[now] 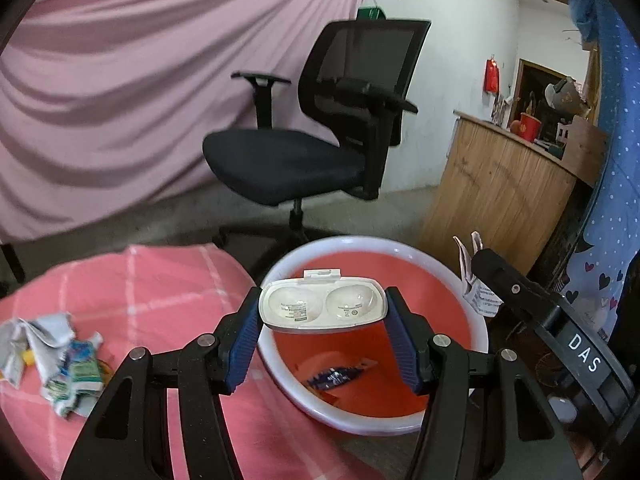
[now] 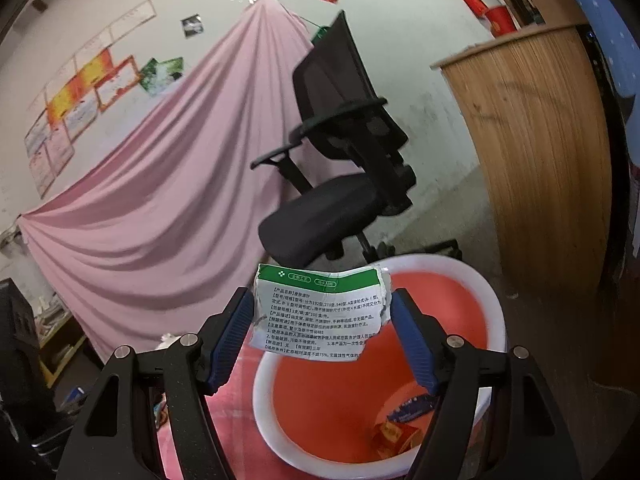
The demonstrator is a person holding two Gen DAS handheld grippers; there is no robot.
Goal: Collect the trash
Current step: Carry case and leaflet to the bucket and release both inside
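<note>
both grippers hang over the red basin (image 1: 276, 268) at lower centre, the left gripper (image 1: 323, 312) pinching a clear blister shell (image 1: 322, 307), the right gripper (image 2: 322, 312) pinching a torn printed wrapper (image 2: 320, 312); best spread each only once squarely over the hollow.

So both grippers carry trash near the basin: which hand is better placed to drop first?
Left, probably. The left gripper holds the clear plastic blister tray directly over the red basin. The right gripper holds its torn paper label nearer the basin's rim.
</note>
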